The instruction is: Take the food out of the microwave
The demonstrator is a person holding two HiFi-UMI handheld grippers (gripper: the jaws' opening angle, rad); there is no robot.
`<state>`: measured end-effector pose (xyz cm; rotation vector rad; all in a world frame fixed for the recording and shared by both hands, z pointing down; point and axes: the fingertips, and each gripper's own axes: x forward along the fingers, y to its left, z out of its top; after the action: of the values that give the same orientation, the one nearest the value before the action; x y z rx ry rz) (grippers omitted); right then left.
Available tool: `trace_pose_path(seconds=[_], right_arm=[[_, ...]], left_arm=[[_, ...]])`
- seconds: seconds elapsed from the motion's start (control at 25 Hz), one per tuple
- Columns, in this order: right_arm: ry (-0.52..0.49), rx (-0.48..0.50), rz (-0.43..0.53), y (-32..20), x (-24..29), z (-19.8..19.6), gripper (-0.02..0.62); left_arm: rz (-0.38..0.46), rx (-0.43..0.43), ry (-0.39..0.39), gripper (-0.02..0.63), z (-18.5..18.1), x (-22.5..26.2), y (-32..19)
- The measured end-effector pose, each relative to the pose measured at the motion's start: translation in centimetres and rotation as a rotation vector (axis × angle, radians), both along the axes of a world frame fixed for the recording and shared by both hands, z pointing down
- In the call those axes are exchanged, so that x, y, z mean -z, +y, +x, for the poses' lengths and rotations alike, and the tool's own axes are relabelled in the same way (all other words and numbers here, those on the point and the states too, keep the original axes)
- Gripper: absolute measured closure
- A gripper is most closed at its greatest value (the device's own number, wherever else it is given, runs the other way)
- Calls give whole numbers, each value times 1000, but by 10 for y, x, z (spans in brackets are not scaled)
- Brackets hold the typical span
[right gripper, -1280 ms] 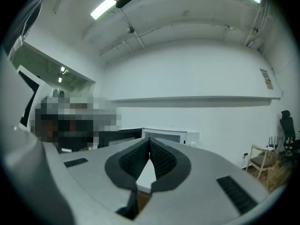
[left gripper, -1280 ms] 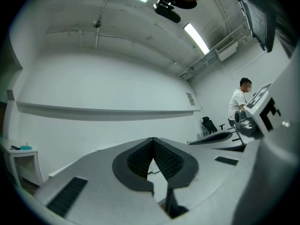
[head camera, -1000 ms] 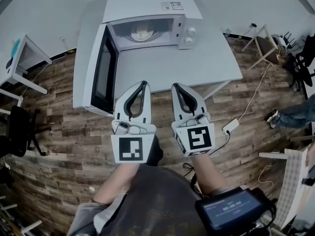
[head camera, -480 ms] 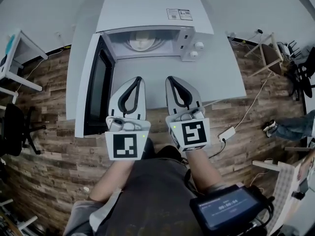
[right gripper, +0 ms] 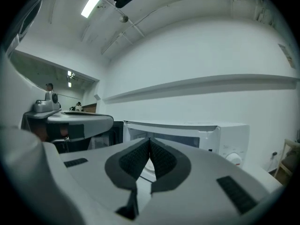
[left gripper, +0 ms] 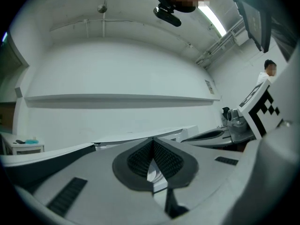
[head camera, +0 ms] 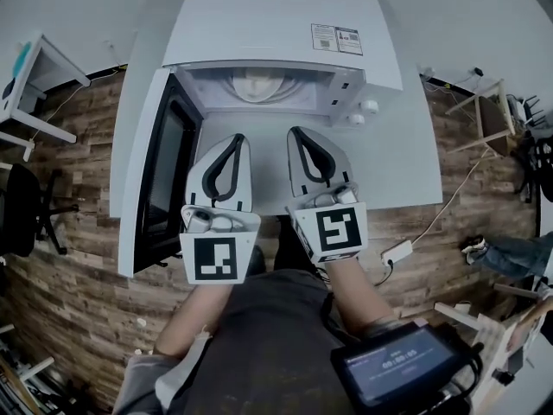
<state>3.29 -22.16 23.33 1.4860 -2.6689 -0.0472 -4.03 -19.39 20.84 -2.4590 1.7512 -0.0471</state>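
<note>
Nearer the one open microwave (head camera: 276,24) and its one plate (head camera: 257,83) came the left hand-held gripper (head camera: 235,137) and right hand-held gripper (head camera: 298,131), both level, closed, empty.

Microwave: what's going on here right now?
A person holds the left gripper and the right gripper side by side above the table, both pointing at the microwave. Both have their jaws shut with nothing in them. The door is swung open to the left. A pale dish sits inside, not yet touched.
</note>
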Motion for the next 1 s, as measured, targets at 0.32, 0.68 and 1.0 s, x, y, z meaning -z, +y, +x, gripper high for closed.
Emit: trace_pose_path(seconds=[0.32,0.68,1.0], right_arm=[[24,85,-21,-42,-42,-17,588],[67,146,-22,-68,-92,-43,588],[177,181,21,-89,-127,-56,588]], left_arm=[[11,74,11,598,-11,-35,-39],[-18,123,14,598,-29,-81,-60],[-15,146,25,598,-37,-113,-84]])
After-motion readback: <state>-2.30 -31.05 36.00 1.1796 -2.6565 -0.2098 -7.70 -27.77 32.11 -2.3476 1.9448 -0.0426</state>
